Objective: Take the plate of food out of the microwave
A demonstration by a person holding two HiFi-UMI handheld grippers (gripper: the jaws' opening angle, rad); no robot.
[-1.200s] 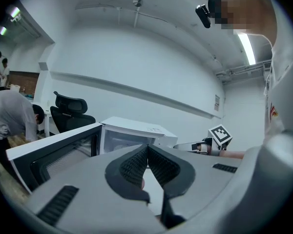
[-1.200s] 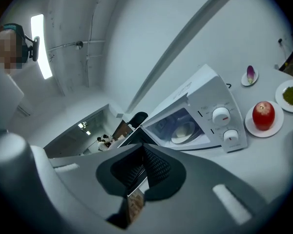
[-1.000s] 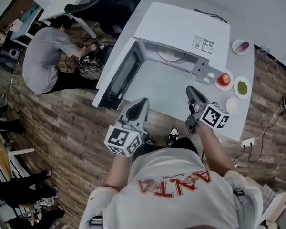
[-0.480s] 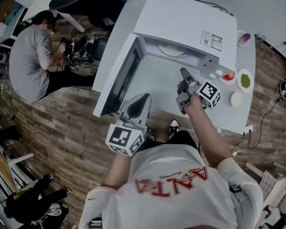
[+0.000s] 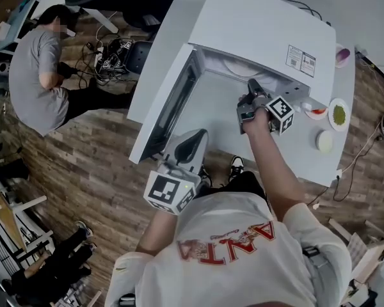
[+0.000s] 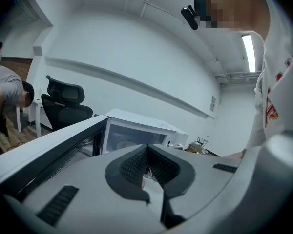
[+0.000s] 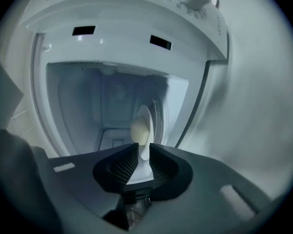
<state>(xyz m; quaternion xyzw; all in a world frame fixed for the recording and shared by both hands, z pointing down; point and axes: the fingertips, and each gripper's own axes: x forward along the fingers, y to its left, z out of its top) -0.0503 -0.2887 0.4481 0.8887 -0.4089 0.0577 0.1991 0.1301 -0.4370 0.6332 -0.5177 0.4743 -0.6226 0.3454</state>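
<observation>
The white microwave [image 5: 262, 24] stands on the white table [image 5: 217, 117] with its door [image 5: 169, 107] swung open to the left. Inside lies a white plate [image 5: 240, 67] with a pale bun [image 7: 138, 130] on it. My right gripper [image 5: 251, 91] is at the oven's mouth, rolled onto its side. Its jaws have just been opening and now stand apart. In the right gripper view the plate [image 7: 147, 118] appears edge-on, and its rim runs into the gap of the right gripper [image 7: 142, 152]; no pad visibly presses on it. My left gripper [image 5: 195, 139] hangs back near the table's front edge, shut and empty.
Right of the microwave sit a small plate with something red [image 5: 317, 112], one with green food [image 5: 339, 114], a white bowl [image 5: 324, 141] and a dish with something purple [image 5: 343, 57]. A person [image 5: 38, 75] sits on the floor to the left, beside cables and an office chair.
My right gripper has gone from the table's front edge up to the microwave's mouth and rolled onto its side. The left gripper has shifted only slightly.
</observation>
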